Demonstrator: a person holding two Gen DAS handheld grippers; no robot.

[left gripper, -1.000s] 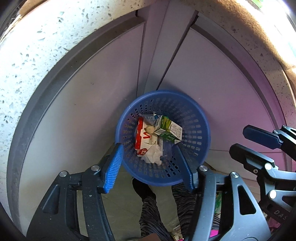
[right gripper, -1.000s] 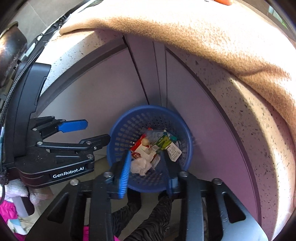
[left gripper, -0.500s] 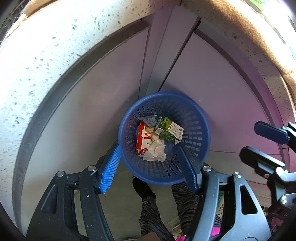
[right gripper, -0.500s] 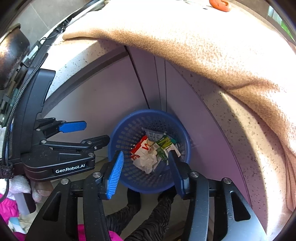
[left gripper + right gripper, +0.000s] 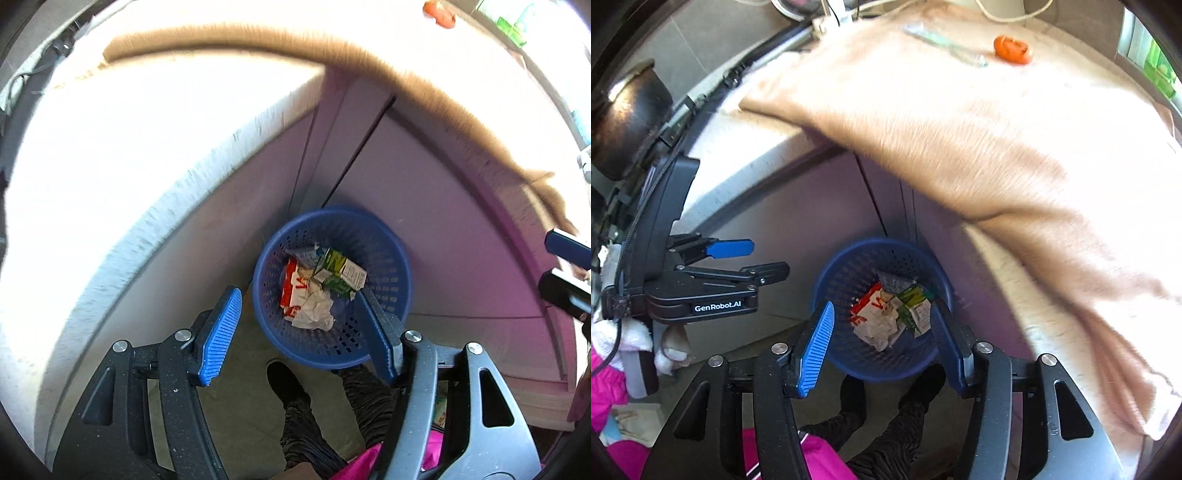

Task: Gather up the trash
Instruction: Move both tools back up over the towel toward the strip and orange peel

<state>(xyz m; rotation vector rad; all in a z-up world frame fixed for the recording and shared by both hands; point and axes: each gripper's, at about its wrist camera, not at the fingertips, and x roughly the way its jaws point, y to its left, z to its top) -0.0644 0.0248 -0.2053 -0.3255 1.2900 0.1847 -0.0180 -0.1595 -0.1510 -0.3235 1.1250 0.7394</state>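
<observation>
A: Where's the trash?
B: In the blue basket (image 5: 849, 354) below. Both the left gripper (image 5: 299, 332) and the right gripper (image 5: 882, 343) are released, nothing between their jaws.
A: What's left?
B: 1 orange scrap (image 5: 1012, 50) on the tan cloth (image 5: 960, 140), up ahead, likely nearer the right gripper.

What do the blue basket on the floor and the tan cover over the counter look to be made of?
Blue basket: seems moulded plastic, matt to slightly glossy; its walls show regular rows of punched holes and a smooth rolled rim. Tan cover: looks like soft fabric, perhaps fleece or a towel; the surface is fuzzy and it drapes over the counter edge.
</observation>
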